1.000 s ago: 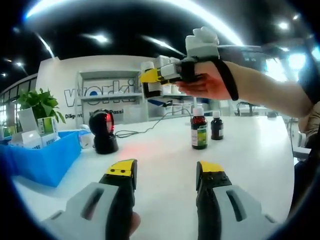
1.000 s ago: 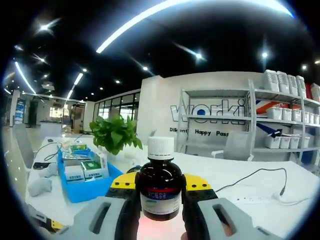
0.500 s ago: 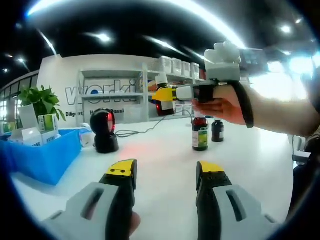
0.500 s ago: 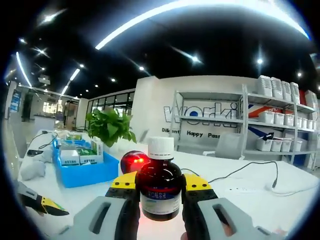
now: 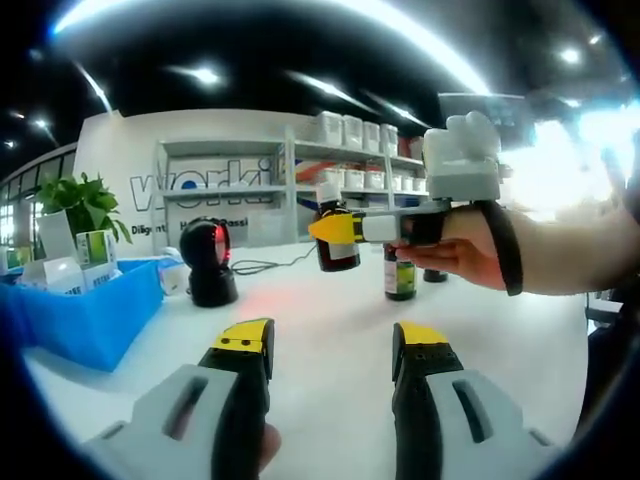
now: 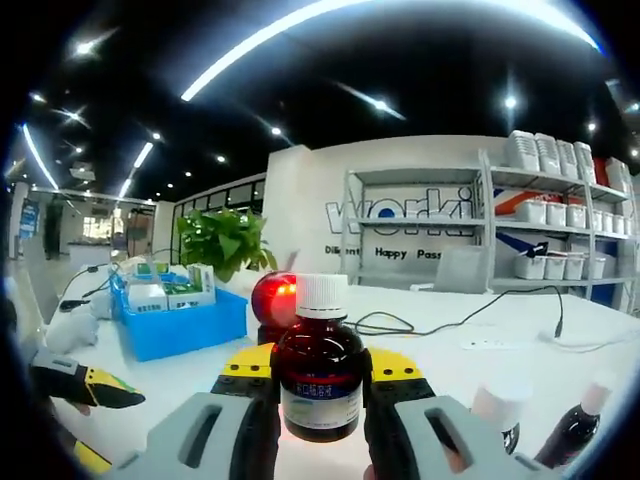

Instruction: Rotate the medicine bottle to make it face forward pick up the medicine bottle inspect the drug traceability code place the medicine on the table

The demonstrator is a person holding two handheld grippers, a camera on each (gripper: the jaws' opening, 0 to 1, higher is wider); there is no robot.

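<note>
The right gripper (image 6: 320,375) holds a dark brown glass medicine bottle (image 6: 320,375) with a white screw cap and a white label, upright between its yellow-tipped jaws, which are clamped on the bottle's body. In the left gripper view this bottle (image 5: 336,235) is held above the white table (image 5: 330,320), near a black barcode scanner with a red glowing window (image 5: 208,262). The left gripper (image 5: 332,345) rests low over the table, jaws set wide apart with nothing between them. Further brown bottles (image 5: 400,275) stand on the table behind the person's right hand (image 5: 458,258). A blue plastic bin of medicine boxes (image 6: 180,318) sits beside a green potted plant (image 6: 225,245).
</note>
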